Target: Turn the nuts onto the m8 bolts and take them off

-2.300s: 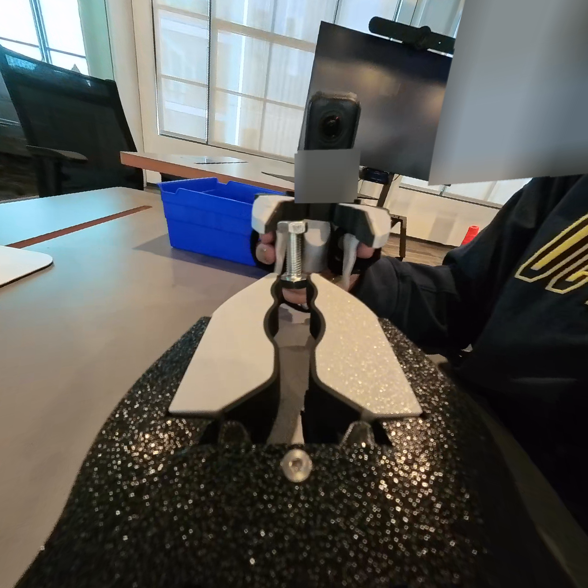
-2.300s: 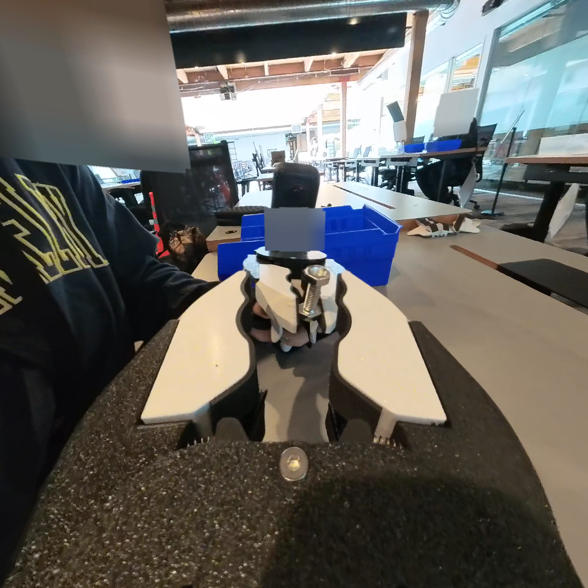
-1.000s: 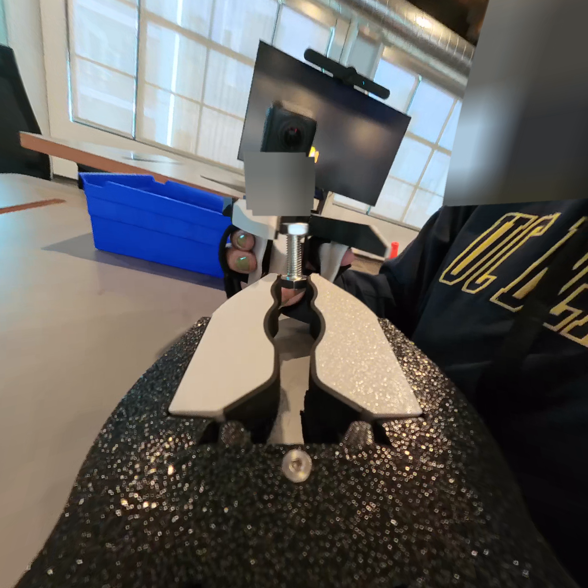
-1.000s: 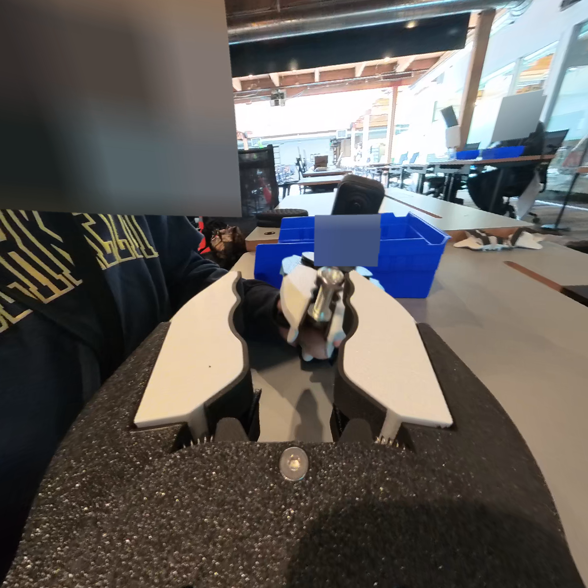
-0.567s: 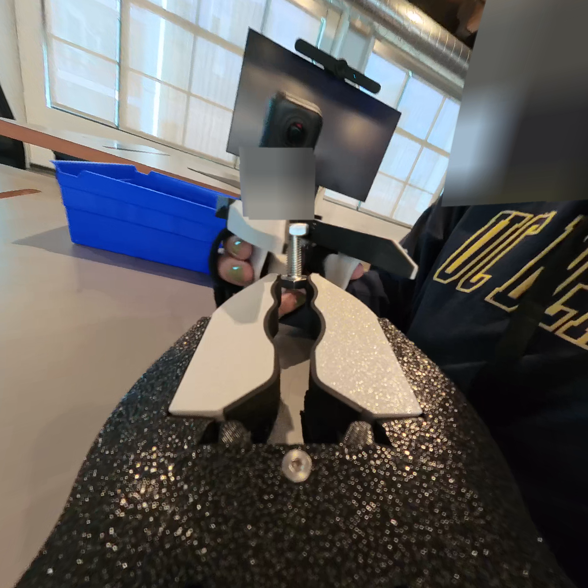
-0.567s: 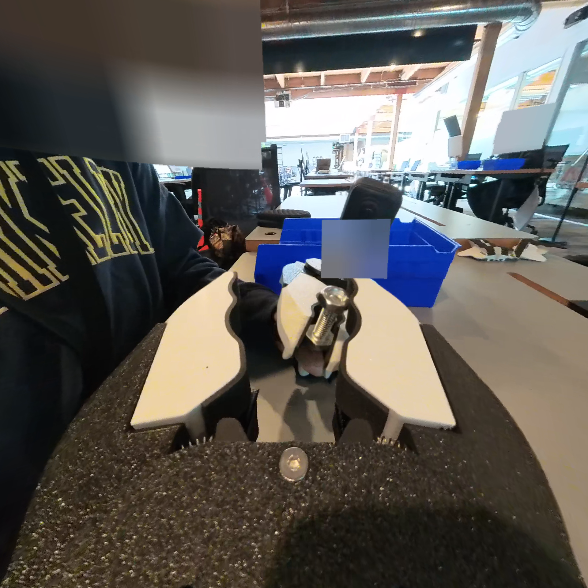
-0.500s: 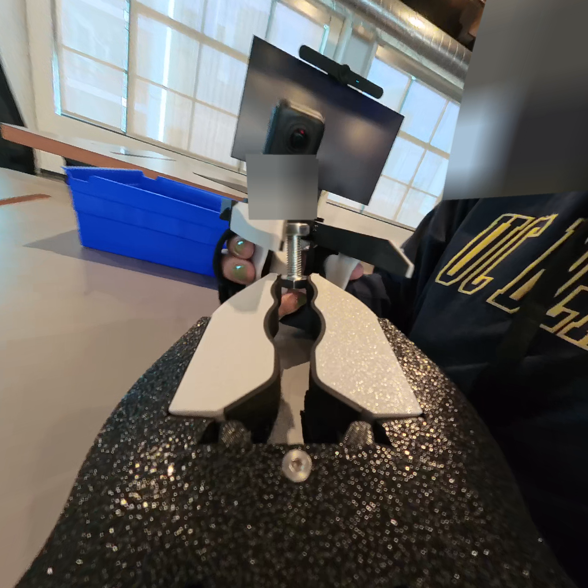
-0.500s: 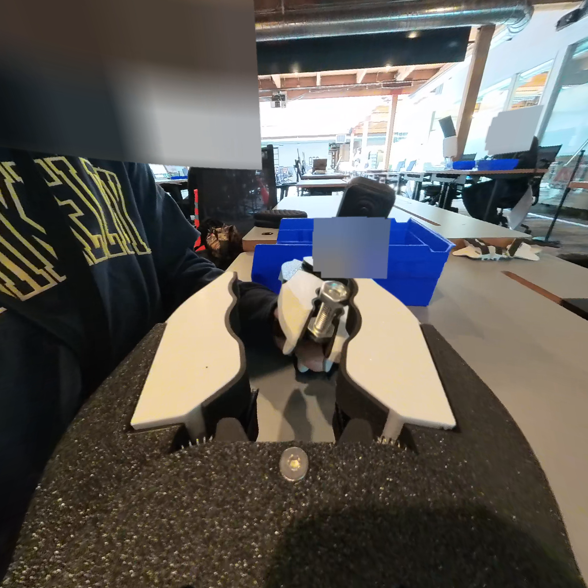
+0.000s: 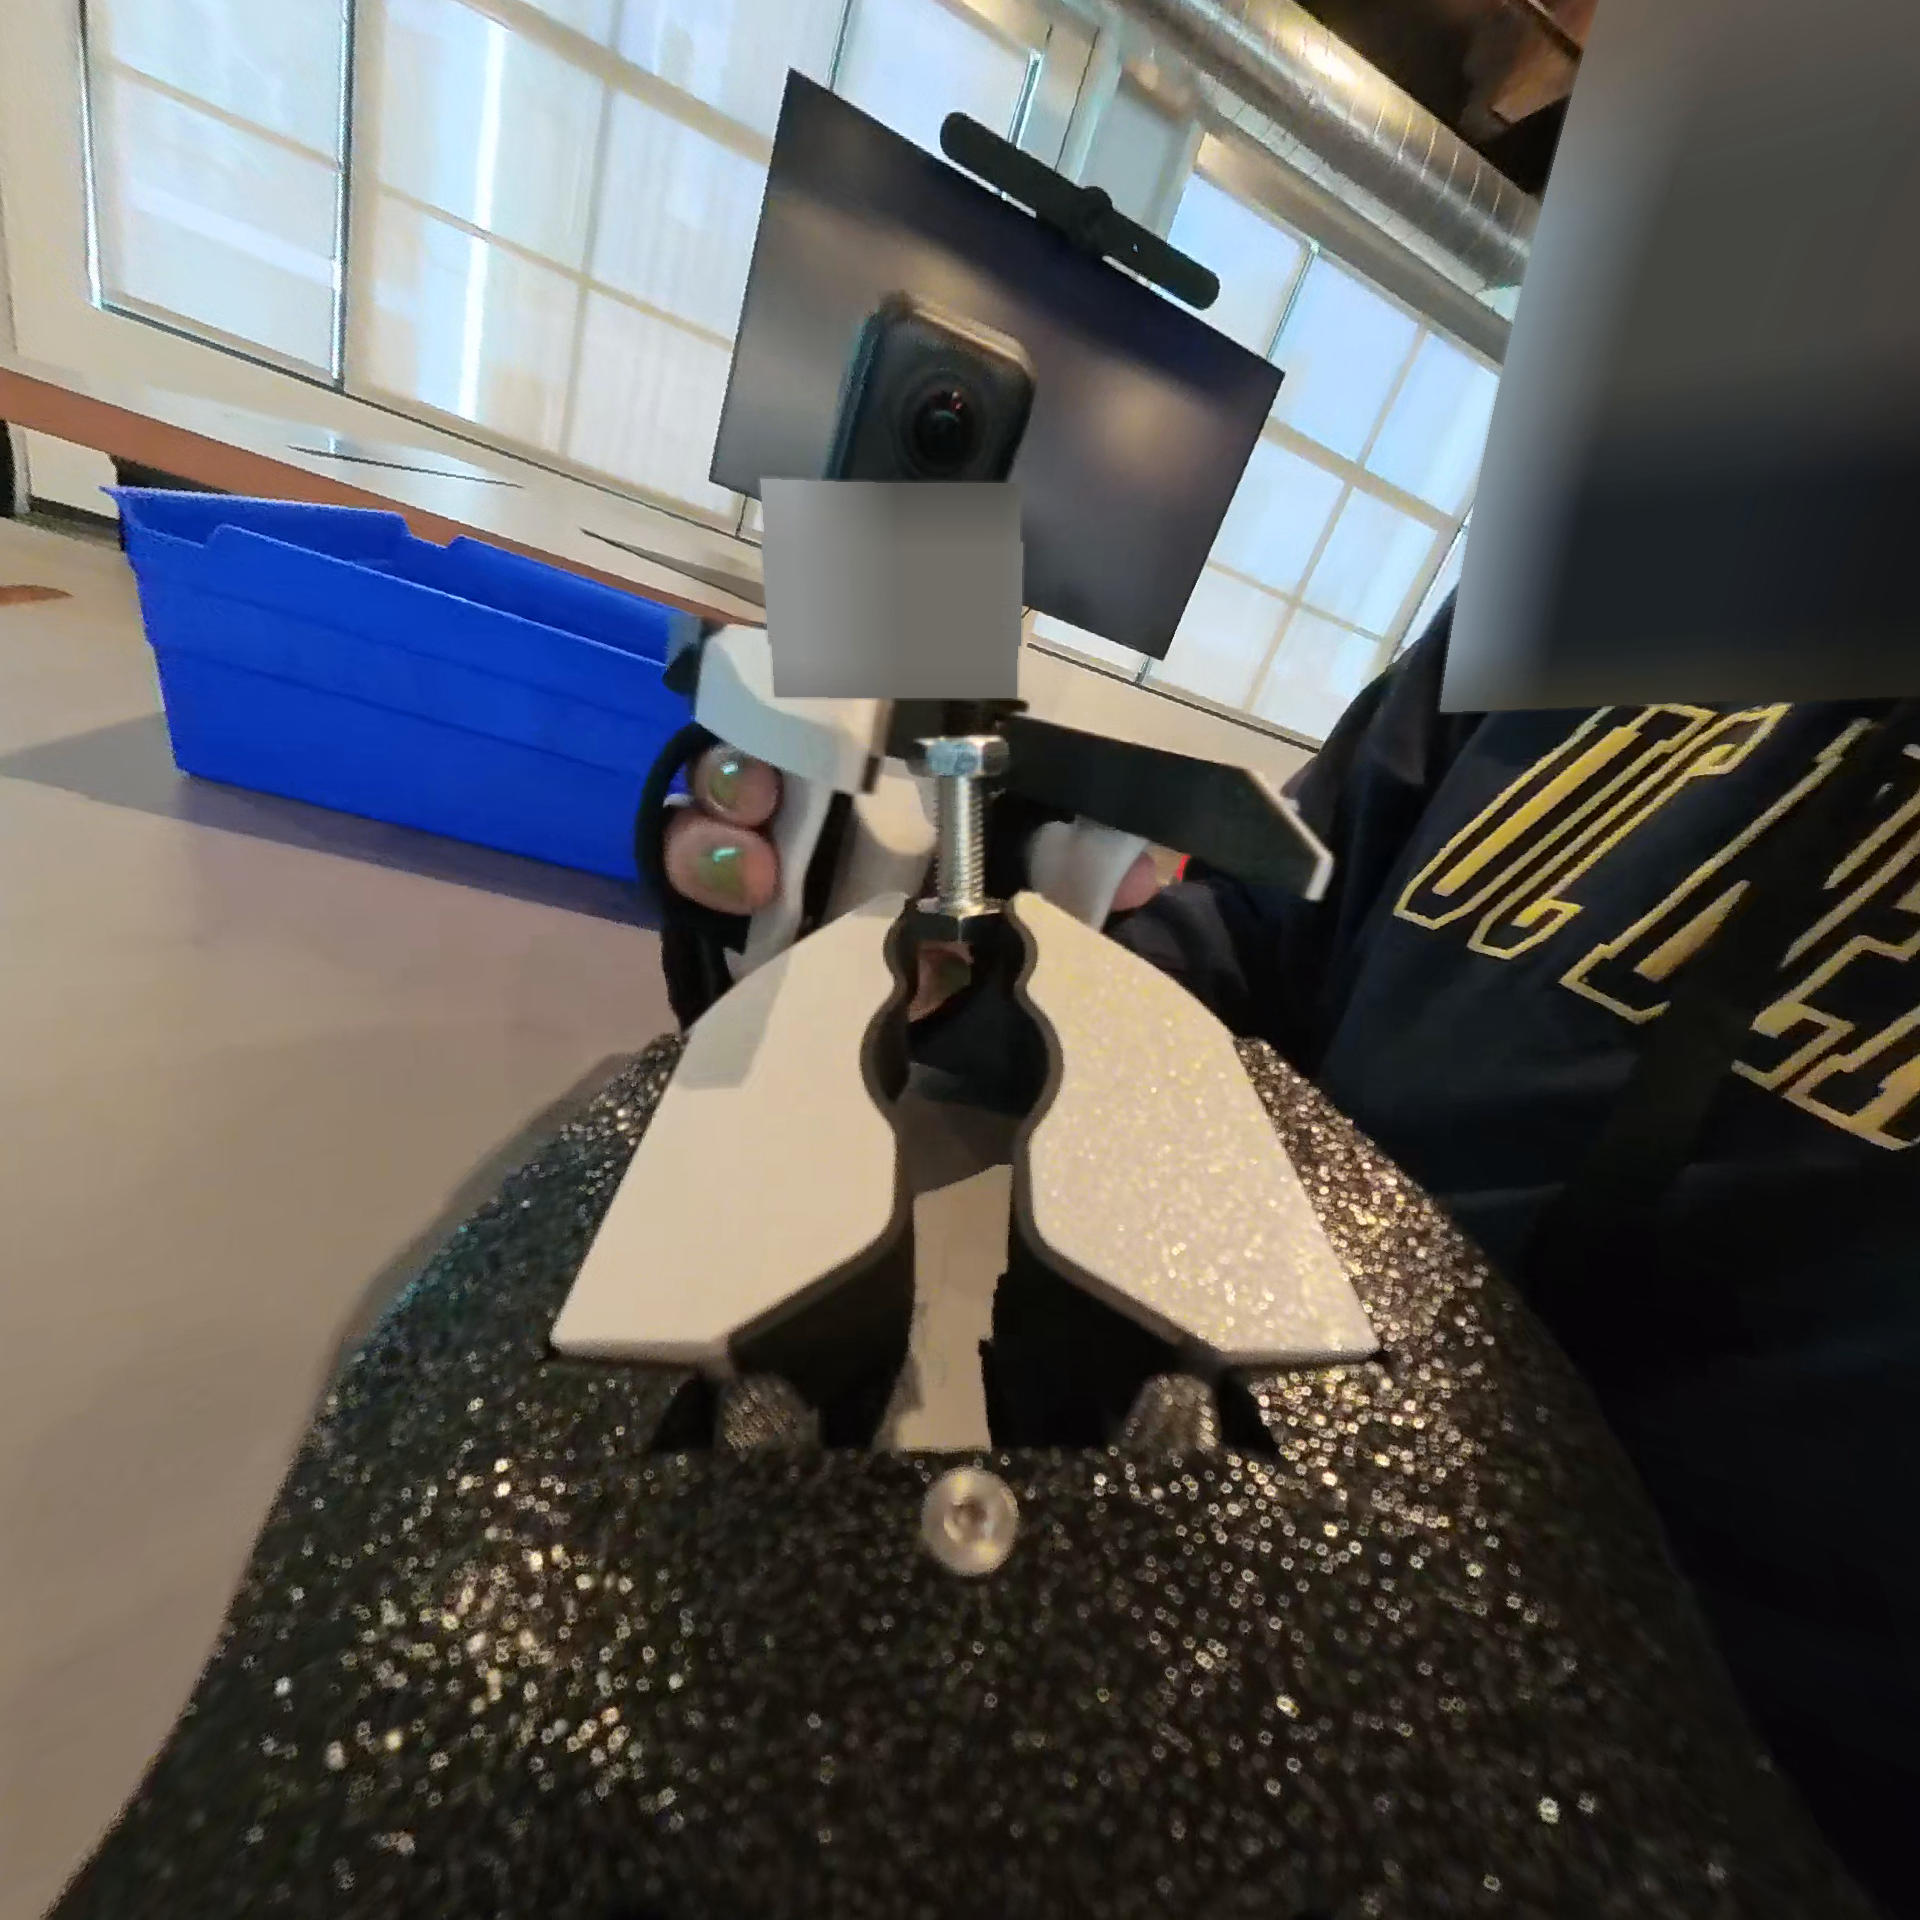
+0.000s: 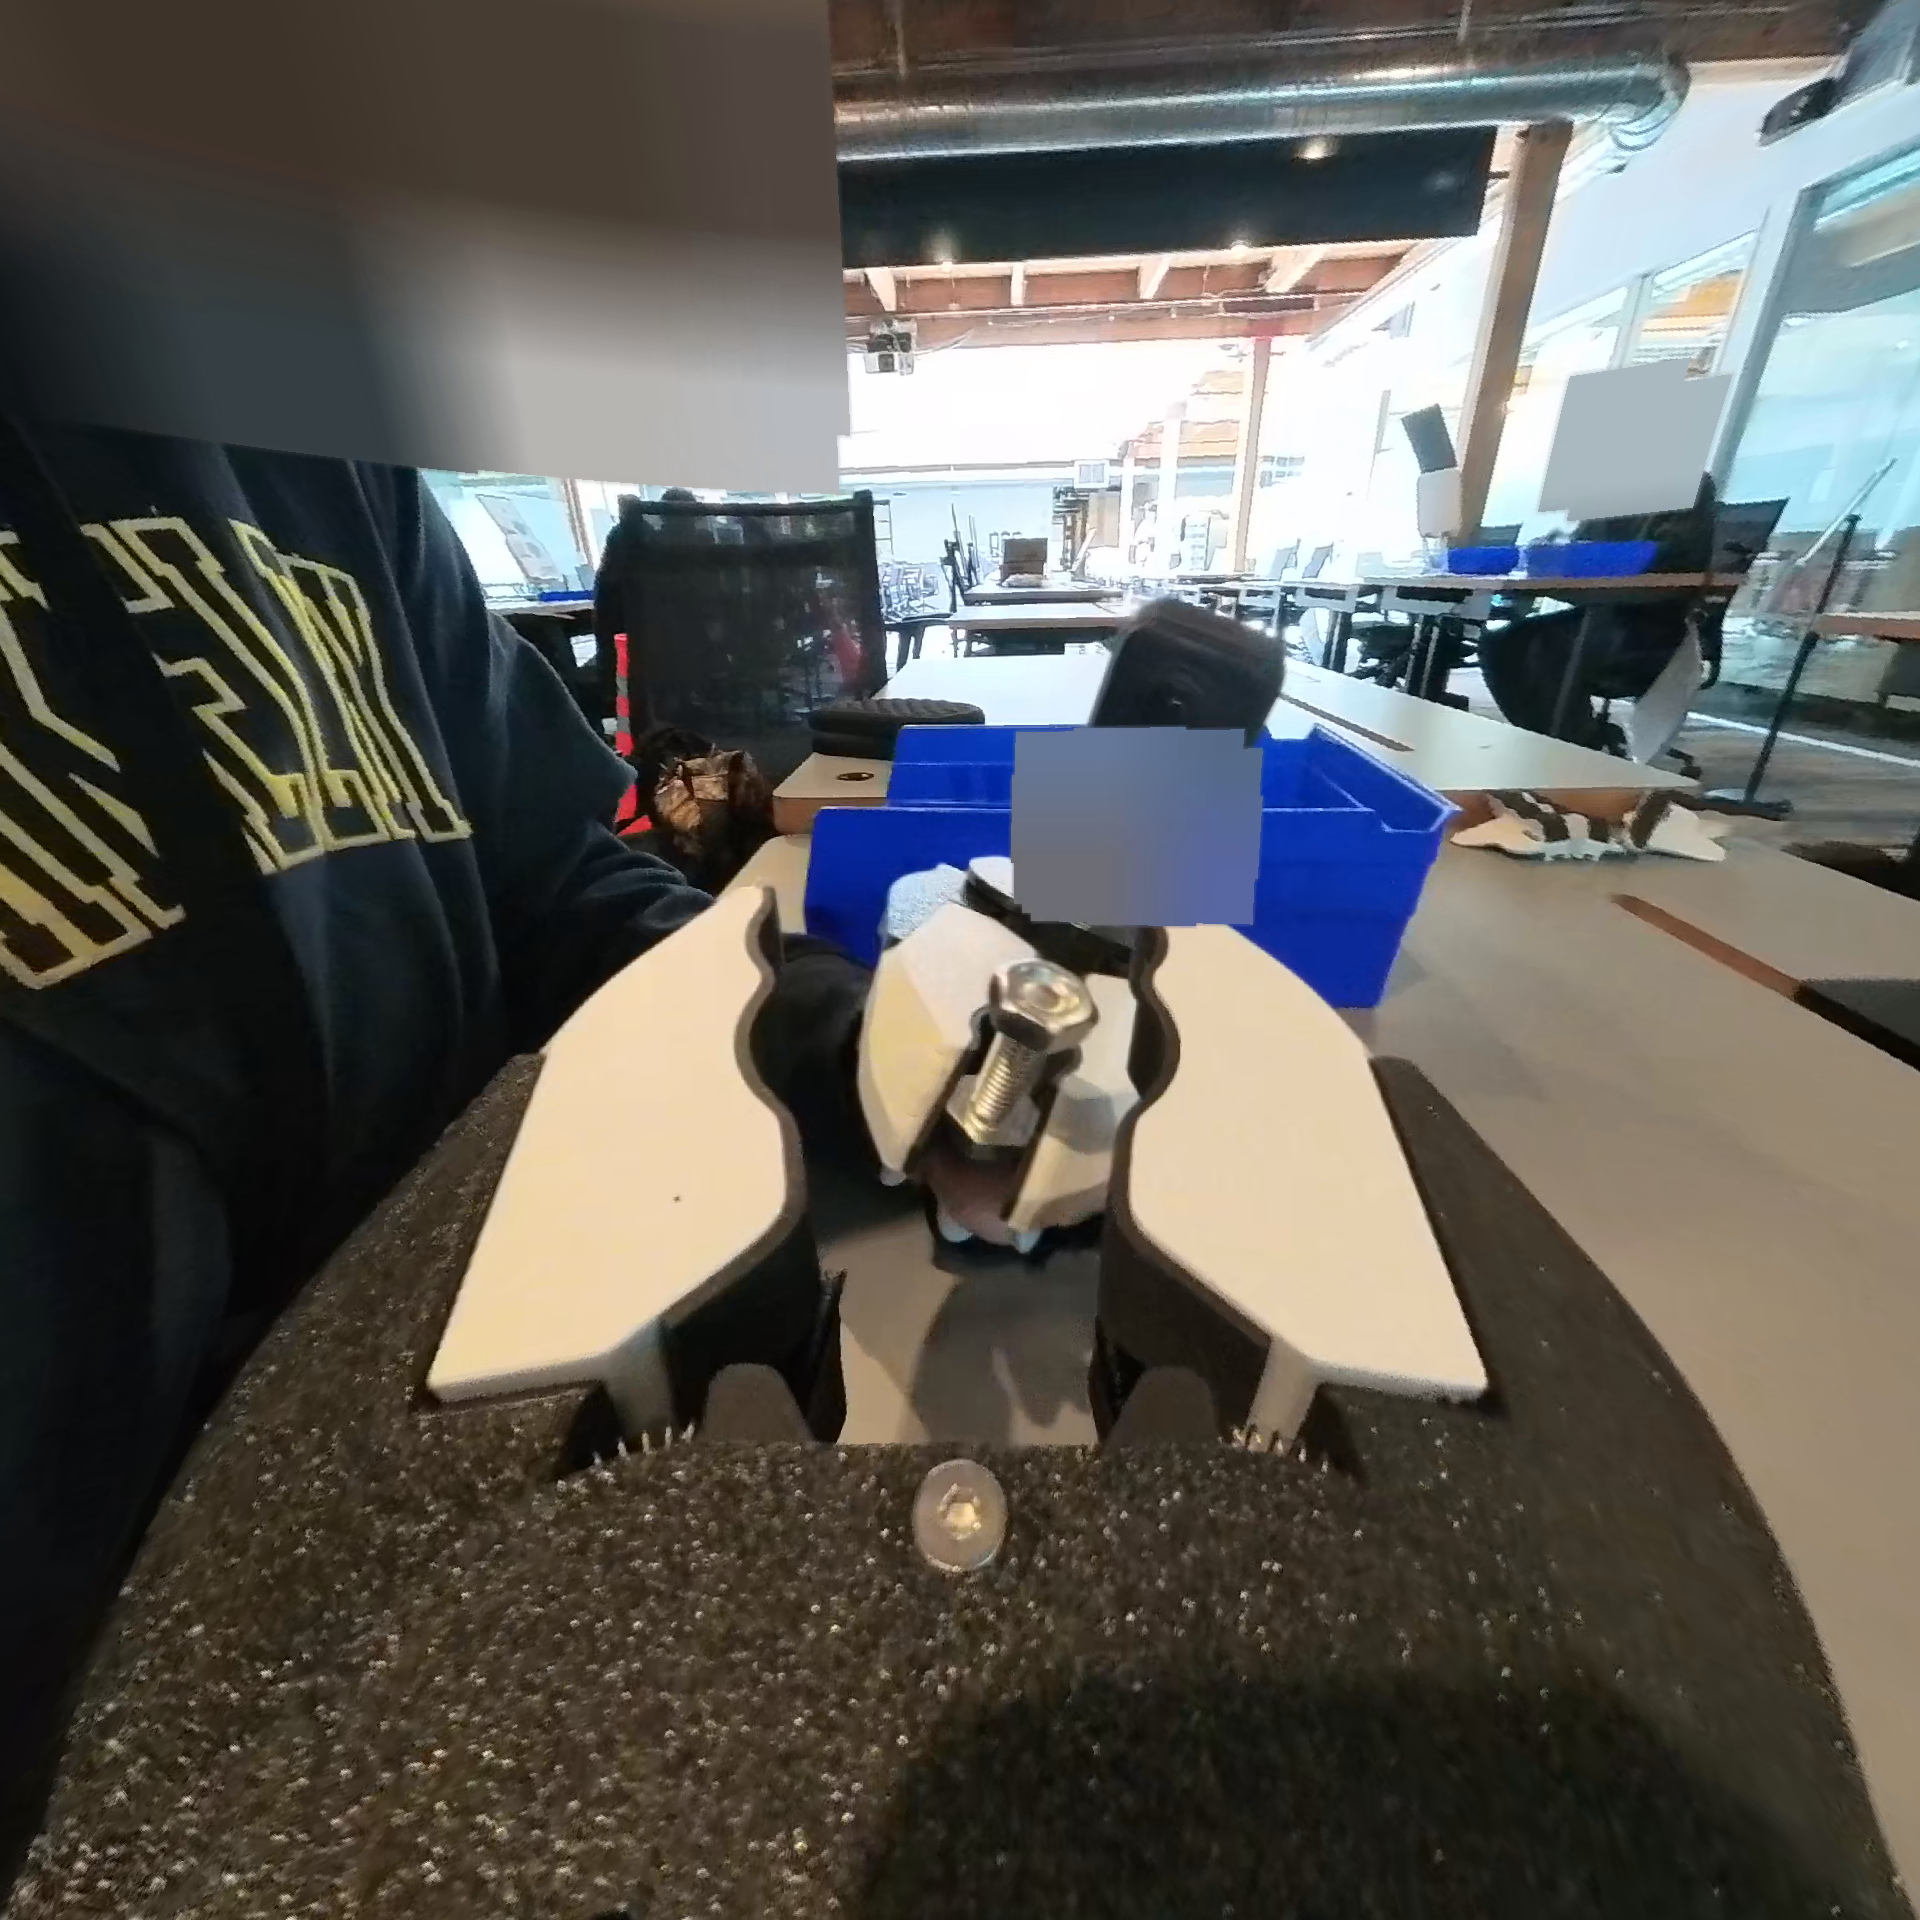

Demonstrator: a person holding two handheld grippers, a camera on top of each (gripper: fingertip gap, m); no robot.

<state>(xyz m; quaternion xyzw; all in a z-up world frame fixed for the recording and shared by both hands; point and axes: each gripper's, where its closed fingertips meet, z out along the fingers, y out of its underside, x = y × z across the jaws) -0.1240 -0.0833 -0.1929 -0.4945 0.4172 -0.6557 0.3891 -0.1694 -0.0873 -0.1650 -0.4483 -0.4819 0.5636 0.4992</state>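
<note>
- The dark sweatshirt (image 9: 1621, 987) of the person, to the right beyond the left gripper's jaws, bears large block lettering in yellow outline; in the right wrist view the same sweatshirt (image 10: 260, 727) lies to the left of the jaws.
- That lettering is cut off by the picture's edge and by folds in the cloth.
- No other writing, number or brand mark can be read: the blue bin, the dark screen and the bolt show none.
</note>
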